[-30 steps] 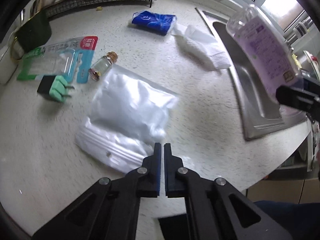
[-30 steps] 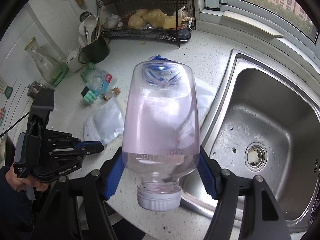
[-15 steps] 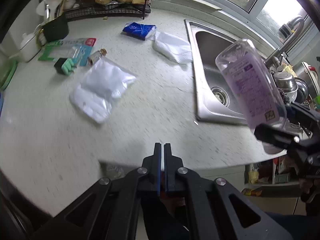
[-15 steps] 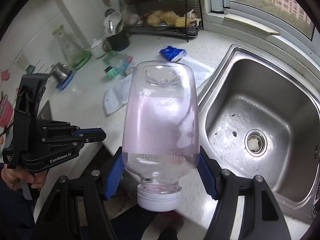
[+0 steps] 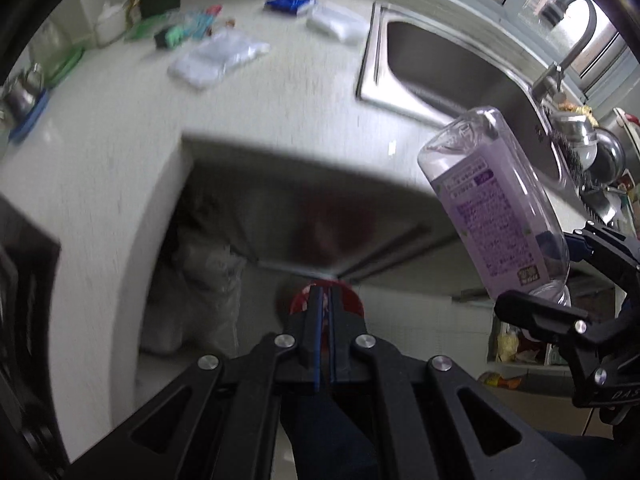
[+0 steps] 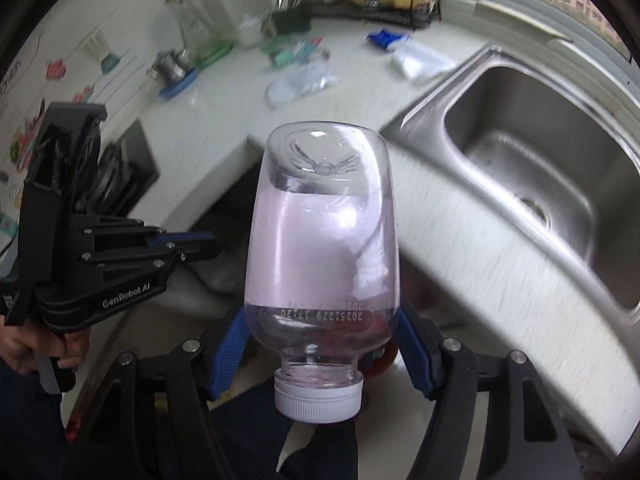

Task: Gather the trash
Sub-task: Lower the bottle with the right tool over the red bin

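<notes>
A clear plastic bottle (image 6: 324, 240) with a purple label and a white cap (image 6: 318, 398) hangs cap-down, and my right gripper (image 6: 320, 340) is shut on its lower body with the blue pads (image 6: 230, 344) pressing both sides. In the left wrist view the same bottle (image 5: 496, 208) tilts at the right, held in the right gripper (image 5: 560, 276). My left gripper (image 5: 324, 292) is shut with nothing in it, and appears in the right wrist view (image 6: 212, 246) to the bottle's left. Both grippers are past the counter's front edge, above a blurred red round thing (image 5: 348, 300).
On the white counter (image 5: 100, 152) lie a clear zip bag (image 5: 216, 58), a blue packet (image 5: 288, 2) and a white pouch (image 5: 336, 24). The steel sink (image 5: 440, 64) is at the right. A pale bag (image 5: 200, 280) stands under the counter. A person's hand (image 6: 24, 344) holds the left gripper.
Both grippers have pulled back from over the counter to beyond its front edge, so the counter items have receded. The bottle stays gripped in the right gripper. The left stays shut.
</notes>
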